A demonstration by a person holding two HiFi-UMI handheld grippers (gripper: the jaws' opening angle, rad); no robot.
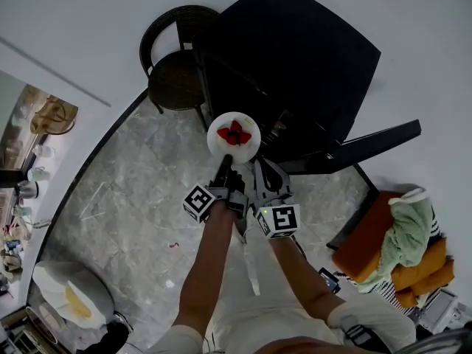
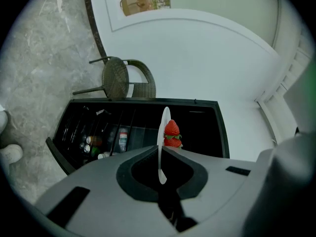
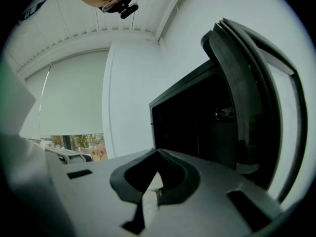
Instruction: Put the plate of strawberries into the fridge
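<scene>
A white plate (image 1: 234, 136) with red strawberries (image 1: 235, 133) hangs in front of the open black fridge (image 1: 295, 57). My left gripper (image 1: 224, 161) is shut on the plate's near rim. In the left gripper view the plate (image 2: 165, 127) stands edge-on between the closed jaws of the left gripper (image 2: 161, 158), with a strawberry (image 2: 172, 133) beside it and the fridge interior (image 2: 133, 127) behind. My right gripper (image 1: 267, 174) hovers just right of the plate, shut and holding nothing. In its own view the right gripper (image 3: 158, 154) faces the dark fridge opening (image 3: 192, 117).
The fridge door (image 1: 372, 147) stands open to the right, seen also as door (image 3: 256, 93). Cans and bottles (image 2: 96, 144) sit in the fridge's left part. A wicker chair (image 1: 177, 72) is left of the fridge. An orange stool with laundry (image 1: 402, 245) stands at the right.
</scene>
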